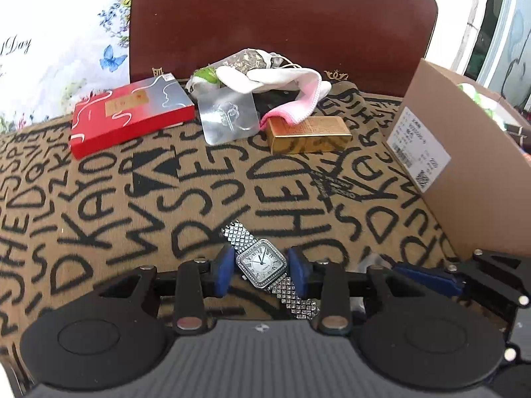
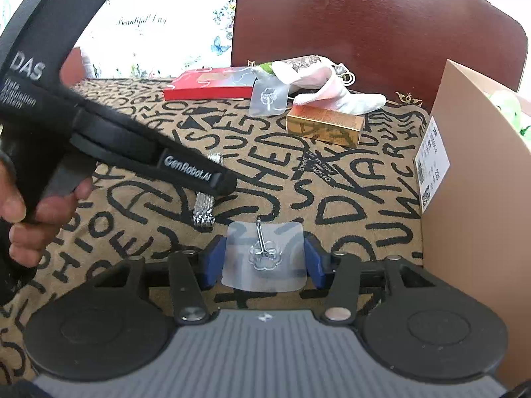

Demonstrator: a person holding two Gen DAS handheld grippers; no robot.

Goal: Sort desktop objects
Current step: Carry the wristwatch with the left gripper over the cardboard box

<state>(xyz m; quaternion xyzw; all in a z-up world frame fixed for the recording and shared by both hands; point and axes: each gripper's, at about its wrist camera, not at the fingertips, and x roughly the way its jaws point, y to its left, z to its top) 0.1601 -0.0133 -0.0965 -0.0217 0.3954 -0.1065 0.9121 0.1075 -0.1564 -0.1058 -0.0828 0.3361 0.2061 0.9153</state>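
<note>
Left wrist view: watch (image 1: pixel 261 263) between the blue pads of the left gripper (image 1: pixel 261 267), case touching both, strap running diagonally over the lettered cloth (image 1: pixel 99 199); clamped on it, by the look. Right wrist view only: clear adhesive hook (image 2: pixel 264 254) between the pads of the right gripper (image 2: pixel 264 258), jaws partly apart, edges at the pads, grip uncertain; just left, only the strap of the watch (image 2: pixel 204 209) visible, rest hidden under the left gripper's body held in a hand (image 2: pixel 30 219). Farther back in both: red box (image 1: pixel 131 112), second hook (image 1: pixel 229 117), gold box (image 1: pixel 310 134), white-pink cloth (image 1: pixel 282 83), brown chair back (image 1: pixel 282 23). Cardboard box (image 1: pixel 464 182) at right.
</note>
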